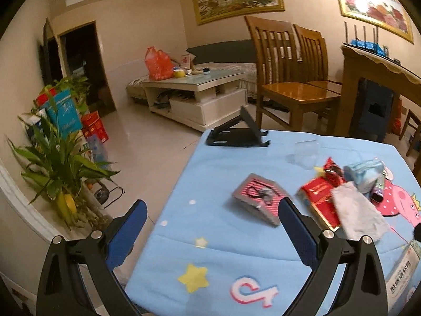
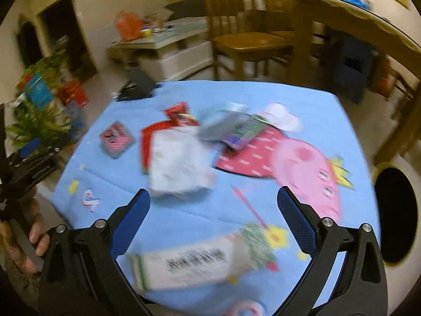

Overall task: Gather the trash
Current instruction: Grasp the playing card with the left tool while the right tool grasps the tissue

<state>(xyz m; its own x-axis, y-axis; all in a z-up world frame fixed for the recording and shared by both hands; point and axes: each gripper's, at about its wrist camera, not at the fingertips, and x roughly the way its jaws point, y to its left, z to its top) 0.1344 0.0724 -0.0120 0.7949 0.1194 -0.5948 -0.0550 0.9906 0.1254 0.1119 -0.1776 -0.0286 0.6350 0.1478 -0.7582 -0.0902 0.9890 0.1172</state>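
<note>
Trash lies scattered on a light blue cartoon tablecloth (image 1: 215, 242). A grey box with red stripes (image 1: 259, 197) sits just ahead of my left gripper (image 1: 212, 210), which is open and empty above the table's left edge. To its right lie a red carton (image 1: 319, 197), a crumpled white tissue (image 1: 355, 213), a red wrapper (image 1: 332, 168) and a pale blue packet (image 1: 367, 173). My right gripper (image 2: 213, 197) is open and empty, hovering just short of the white tissue (image 2: 179, 163). A white and green flat packet (image 2: 194, 260) lies between its fingers, lower down. This view is blurred.
A black folding stand (image 1: 236, 134) sits at the table's far corner. A round bin with a dark opening (image 2: 394, 210) stands at the table's right. A potted plant (image 1: 55, 163) and boxes stand left on the floor. Wooden chairs (image 1: 289, 79) and a coffee table (image 1: 194, 89) lie beyond.
</note>
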